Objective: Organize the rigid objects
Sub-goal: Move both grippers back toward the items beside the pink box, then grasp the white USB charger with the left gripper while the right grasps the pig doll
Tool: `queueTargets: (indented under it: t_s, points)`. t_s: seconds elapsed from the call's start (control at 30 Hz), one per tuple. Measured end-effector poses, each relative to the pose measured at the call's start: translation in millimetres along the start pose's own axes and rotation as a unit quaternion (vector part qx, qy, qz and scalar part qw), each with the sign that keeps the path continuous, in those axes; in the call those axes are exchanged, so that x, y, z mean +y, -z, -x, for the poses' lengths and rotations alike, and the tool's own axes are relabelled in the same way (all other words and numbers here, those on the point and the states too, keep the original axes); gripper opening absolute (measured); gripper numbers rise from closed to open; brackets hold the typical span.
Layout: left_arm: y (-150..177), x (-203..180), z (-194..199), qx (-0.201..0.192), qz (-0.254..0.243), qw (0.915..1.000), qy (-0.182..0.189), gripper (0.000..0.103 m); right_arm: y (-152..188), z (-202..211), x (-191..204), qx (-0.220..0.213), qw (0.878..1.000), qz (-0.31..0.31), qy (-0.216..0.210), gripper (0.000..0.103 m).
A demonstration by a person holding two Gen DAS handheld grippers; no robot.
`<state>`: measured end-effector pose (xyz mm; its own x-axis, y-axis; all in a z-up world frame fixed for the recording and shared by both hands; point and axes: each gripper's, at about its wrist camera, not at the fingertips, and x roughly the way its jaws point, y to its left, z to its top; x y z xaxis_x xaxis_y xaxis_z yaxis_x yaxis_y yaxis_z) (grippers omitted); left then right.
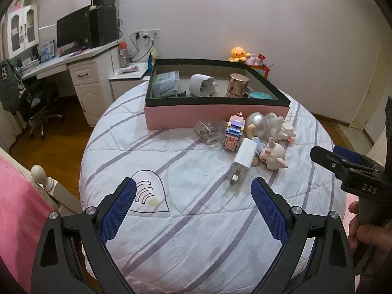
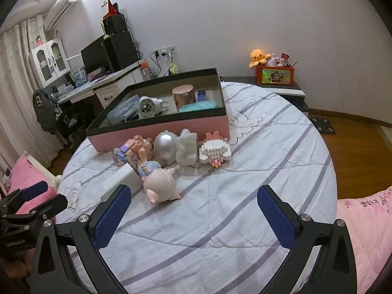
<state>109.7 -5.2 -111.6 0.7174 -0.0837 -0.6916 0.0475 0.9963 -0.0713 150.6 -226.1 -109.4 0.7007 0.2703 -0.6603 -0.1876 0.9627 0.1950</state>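
Loose toys sit clustered on the bed (image 2: 220, 220) right against the front wall of the pink box (image 2: 156, 132), probably staged there so each one needs only a short lift over the rim. Already in the box: a copper can (image 2: 183, 95), a white fan-like gadget (image 2: 147, 106), a teal lid (image 2: 198, 105) and a clear pouch (image 1: 164, 84).

Still outside: pig figure (image 2: 160, 186), white charger (image 1: 241, 163), silver egg (image 2: 165, 149), two brick models (image 2: 215, 153) (image 1: 234, 132), a white figurine (image 2: 187, 148) and a clear plastic piece (image 1: 208, 128).

Right tongs (image 2: 193, 205) gaping at full width, nothing between the pads, no contact. The pig figure lies just ahead of them, nearer the left pad; likely next pick.

Left tongs (image 1: 193, 196) also wide open and empty, hovering over bare quilt with the charger just ahead.
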Motion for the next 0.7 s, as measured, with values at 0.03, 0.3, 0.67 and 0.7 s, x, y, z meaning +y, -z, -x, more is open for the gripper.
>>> queueTargets:
  t_s: [0.03, 0.3, 0.67, 0.7]
  points:
    - [0, -1, -1, 0.001, -0.002, 1.0000, 0.000, 0.096, 0, -2, 0, 0.002, 1.000, 0.002, -0.001, 0.103]
    - [-4, -10, -14, 0.006, -0.013, 0.9999, -0.001, 0.096, 1, -11, 12, 0.008, 0.999, 0.034, -0.003, 0.103]
    - [-15, -23, -44, 0.020, -0.032, 0.9993, 0.007, 0.096, -7, -25, 13, 0.024, 0.998, 0.057, -0.020, 0.100]
    - [-16, -24, -46, 0.021, -0.034, 0.9992, 0.009, 0.096, -8, -25, 12, 0.025, 0.998, 0.061, -0.022, 0.100]
